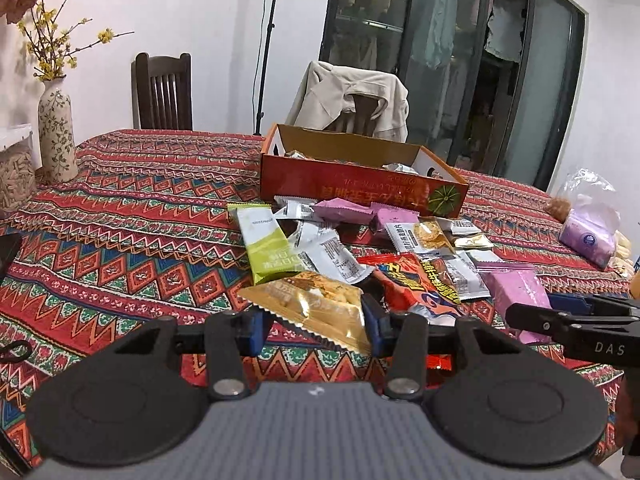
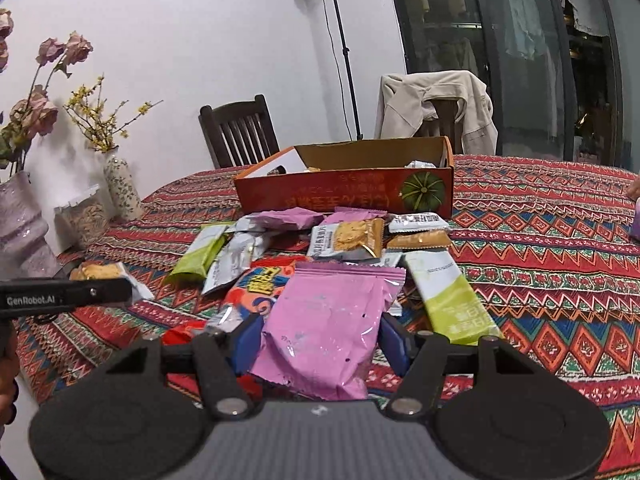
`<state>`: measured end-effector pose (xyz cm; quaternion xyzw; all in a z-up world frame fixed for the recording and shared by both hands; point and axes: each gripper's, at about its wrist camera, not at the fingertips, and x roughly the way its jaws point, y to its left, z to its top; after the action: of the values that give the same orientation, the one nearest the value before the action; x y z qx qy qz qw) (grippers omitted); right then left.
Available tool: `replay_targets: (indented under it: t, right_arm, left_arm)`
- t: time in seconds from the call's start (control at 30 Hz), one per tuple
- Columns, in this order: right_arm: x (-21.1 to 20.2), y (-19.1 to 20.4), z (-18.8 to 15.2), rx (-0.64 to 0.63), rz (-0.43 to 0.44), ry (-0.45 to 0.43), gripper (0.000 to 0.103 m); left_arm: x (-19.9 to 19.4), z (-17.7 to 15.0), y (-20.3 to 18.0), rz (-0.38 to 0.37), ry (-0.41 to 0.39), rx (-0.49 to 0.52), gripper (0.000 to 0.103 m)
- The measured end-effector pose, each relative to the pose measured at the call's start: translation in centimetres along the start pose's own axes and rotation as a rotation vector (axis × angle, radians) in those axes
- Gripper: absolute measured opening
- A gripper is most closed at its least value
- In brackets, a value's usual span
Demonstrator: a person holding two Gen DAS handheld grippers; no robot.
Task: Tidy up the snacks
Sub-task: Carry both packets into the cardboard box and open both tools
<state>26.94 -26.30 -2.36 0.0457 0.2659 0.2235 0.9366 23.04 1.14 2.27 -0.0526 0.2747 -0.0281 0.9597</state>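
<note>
My left gripper (image 1: 316, 320) is shut on a gold cracker packet (image 1: 308, 306), held just above the patterned tablecloth. My right gripper (image 2: 320, 336) is shut on a pink snack packet (image 2: 328, 320), its blue pads pressing both sides. That same pink packet (image 1: 520, 292) and the right gripper's fingers (image 1: 568, 312) show at the right of the left wrist view. A heap of packets lies ahead: lime-green ones (image 1: 266, 248) (image 2: 452, 300), a red one (image 1: 416, 280), silver ones (image 2: 236, 260). Behind the heap stands an open orange cardboard box (image 1: 360, 188) (image 2: 348, 196) with a few packets inside.
Flower vases (image 1: 58, 136) (image 2: 120, 188) and a jar (image 2: 86, 216) stand at the table's left side. A clear bag with a purple pack (image 1: 588, 224) lies far right. Two chairs (image 1: 162, 92), one draped with a beige jacket (image 2: 440, 108), stand behind the table. A light stand pole (image 2: 344, 52) rises behind.
</note>
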Motion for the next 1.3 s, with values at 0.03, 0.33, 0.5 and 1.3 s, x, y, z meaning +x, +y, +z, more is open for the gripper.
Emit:
replay_targets:
  t: [0.03,0.33,0.5,1.3]
  right_arm:
    - [-0.2,0.2,0.0,-0.001,-0.001,-0.003,0.062]
    - [0.6,-0.3,4.1,-0.047,0.019,-0.048,0.062]
    - [4.5,-1.9,13.1,-0.114,0.030,-0.092,0.062]
    - [39.3,-10.6,25.7,-0.104,-0.114,0.377,0.071]
  left_arm:
    - [0.0,-0.1,0.0,-0.001,-0.001,0.002,0.047]
    - [5.1,8.5,-0.8,-0.107,-0.077,-0.001,0.047]
    - [13.0,17.6,-1.5,-0.108,-0.060,-0.011,0.047]
    - [42.6,25.6,-0.5,-0.036,0.262,-0.152,0.072]
